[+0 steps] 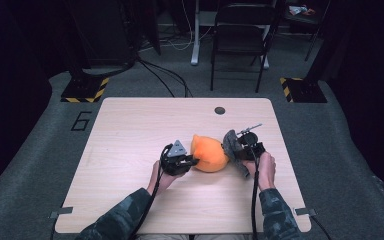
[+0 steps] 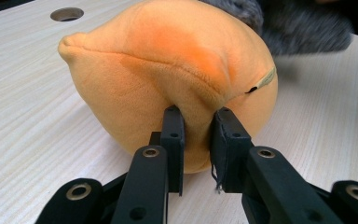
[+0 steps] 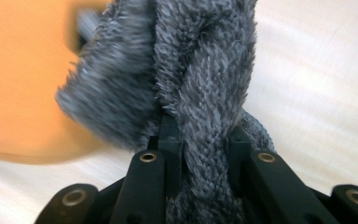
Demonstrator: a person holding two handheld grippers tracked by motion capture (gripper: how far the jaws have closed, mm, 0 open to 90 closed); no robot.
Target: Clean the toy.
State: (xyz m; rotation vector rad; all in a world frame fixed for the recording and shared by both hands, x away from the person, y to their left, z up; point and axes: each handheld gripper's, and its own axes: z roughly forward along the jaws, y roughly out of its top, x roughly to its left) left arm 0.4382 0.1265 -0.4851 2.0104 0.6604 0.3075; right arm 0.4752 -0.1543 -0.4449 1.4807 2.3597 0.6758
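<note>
A pale wood counter (image 1: 130, 165) stands on grey carpet in a dark room, a black chair (image 1: 240, 35) beyond it. Near its middle lies an orange plush toy (image 1: 209, 154), its pointed end aimed away from the person. The left gripper (image 1: 192, 161) has its jaws nearly together, pinching a fold of the plush. The right gripper (image 1: 236, 150) has its jaws pressed onto a grey fuzzy cloth (image 1: 231, 146) just beside the toy.

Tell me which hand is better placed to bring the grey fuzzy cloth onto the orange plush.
Right. The right gripper already pinches the grey cloth beside the orange plush; the left gripper is busy clamping a fold of the plush.
</note>
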